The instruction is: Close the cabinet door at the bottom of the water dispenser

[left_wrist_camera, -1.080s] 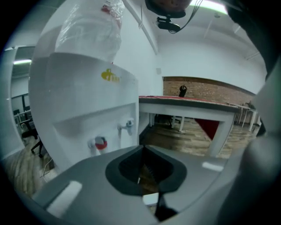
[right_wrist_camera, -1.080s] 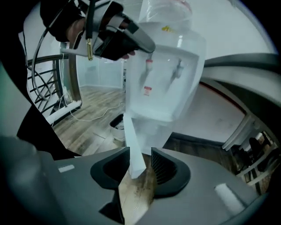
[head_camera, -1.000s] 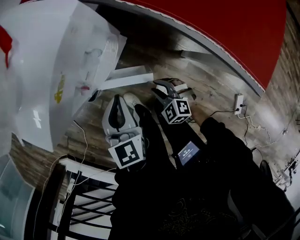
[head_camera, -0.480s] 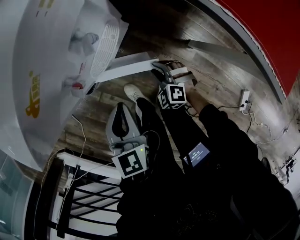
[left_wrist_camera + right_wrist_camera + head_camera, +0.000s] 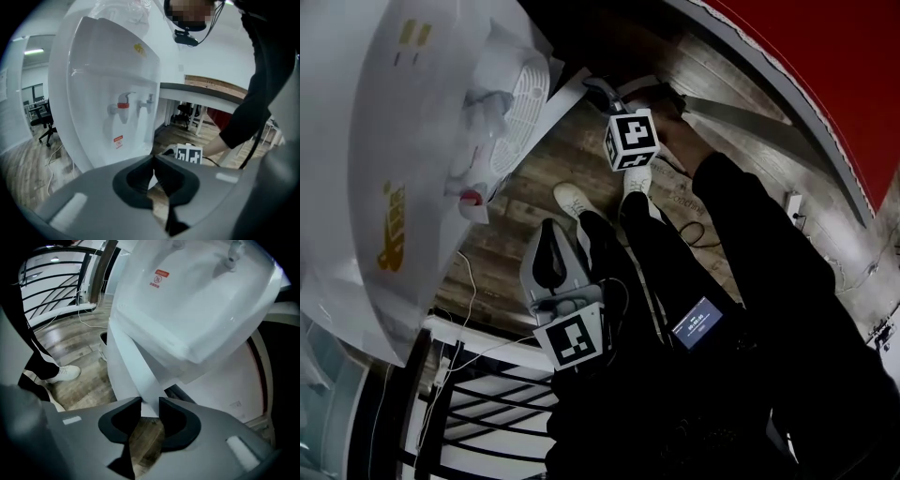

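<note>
The white water dispenser stands at the left of the head view. Its bottom cabinet door hangs open, a narrow white panel seen edge-on above the wooden floor. My right gripper is at the door's free edge. Its jaws are closing with that edge between the tips, and I see no firm press. My left gripper hangs lower and nearer to me, off the dispenser, with its tips together and nothing in them.
A black metal railing and a loose cable are on the floor at the lower left. The person's white shoes stand in front of the dispenser. A wall socket sits at the right, below the red wall.
My right gripper has travelled up the picture and rolled, reaching the open door's edge. The left gripper has sunk a little toward me. The head view has shifted too.
</note>
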Demonstrator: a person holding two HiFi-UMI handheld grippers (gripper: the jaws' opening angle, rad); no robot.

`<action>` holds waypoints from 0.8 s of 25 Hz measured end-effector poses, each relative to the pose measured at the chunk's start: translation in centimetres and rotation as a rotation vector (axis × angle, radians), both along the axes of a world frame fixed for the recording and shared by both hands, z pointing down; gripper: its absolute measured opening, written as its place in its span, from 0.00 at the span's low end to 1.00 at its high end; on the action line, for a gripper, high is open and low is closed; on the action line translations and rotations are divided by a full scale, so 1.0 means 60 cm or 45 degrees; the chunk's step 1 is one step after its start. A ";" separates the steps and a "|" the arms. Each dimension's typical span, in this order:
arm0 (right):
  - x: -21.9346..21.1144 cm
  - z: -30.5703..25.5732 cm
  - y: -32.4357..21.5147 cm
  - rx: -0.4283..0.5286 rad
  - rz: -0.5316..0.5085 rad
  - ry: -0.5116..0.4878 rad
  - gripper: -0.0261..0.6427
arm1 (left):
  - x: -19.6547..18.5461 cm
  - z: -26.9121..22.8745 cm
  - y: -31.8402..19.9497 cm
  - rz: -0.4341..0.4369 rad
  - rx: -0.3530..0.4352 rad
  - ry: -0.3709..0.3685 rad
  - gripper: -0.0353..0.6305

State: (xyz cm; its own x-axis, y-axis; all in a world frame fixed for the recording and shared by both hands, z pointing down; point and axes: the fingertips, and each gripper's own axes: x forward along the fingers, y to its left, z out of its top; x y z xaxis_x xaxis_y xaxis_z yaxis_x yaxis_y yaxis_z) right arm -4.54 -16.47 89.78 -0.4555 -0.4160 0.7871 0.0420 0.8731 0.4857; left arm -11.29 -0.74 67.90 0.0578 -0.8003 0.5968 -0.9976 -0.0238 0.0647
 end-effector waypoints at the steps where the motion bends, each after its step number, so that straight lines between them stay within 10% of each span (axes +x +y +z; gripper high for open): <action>1: -0.009 -0.001 -0.015 0.013 -0.004 0.000 0.22 | -0.004 0.001 -0.002 -0.017 -0.001 0.001 0.06; 20: -0.049 -0.028 -0.109 0.107 0.156 -0.086 0.24 | -0.014 0.002 -0.021 -0.034 0.029 -0.021 0.06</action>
